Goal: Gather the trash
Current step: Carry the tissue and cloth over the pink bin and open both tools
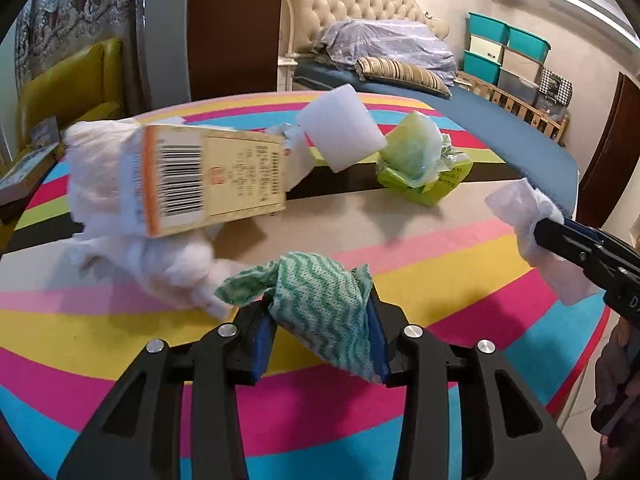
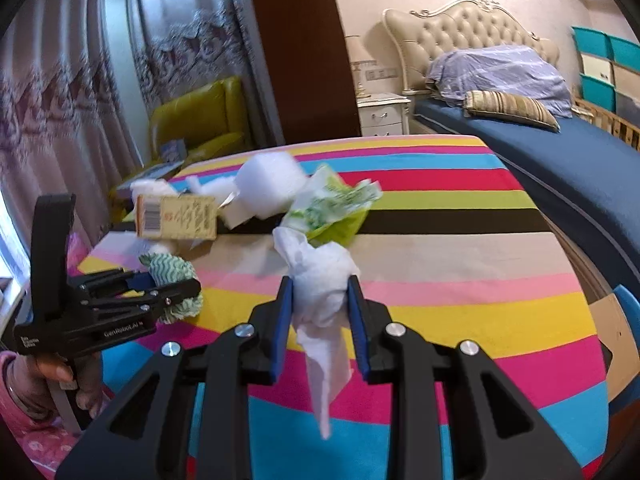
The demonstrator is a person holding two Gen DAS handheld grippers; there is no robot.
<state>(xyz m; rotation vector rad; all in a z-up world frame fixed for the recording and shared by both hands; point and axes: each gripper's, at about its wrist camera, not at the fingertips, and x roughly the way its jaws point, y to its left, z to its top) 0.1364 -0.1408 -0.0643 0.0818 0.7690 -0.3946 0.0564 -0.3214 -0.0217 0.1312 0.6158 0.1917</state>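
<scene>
Left gripper [image 1: 320, 316] clamped on one green-patterned rag [image 1: 320, 316], wad between its pads. Right gripper [image 2: 320, 296] clamped on one white tissue [image 2: 322, 280]. On striped table [image 1: 440, 264], at 12 o'clock: one barcoded box [image 1: 212, 180], one foam block [image 1: 340, 128], one green packet [image 1: 424, 164], loose white wadding [image 1: 120, 256].

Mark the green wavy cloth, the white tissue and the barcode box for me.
green wavy cloth [image 1: 320, 300], left wrist view, middle of the bunched cloth.
white tissue [image 2: 322, 276], right wrist view, crumpled upper wad.
barcode box [image 1: 212, 176], left wrist view, its printed side panel.
</scene>
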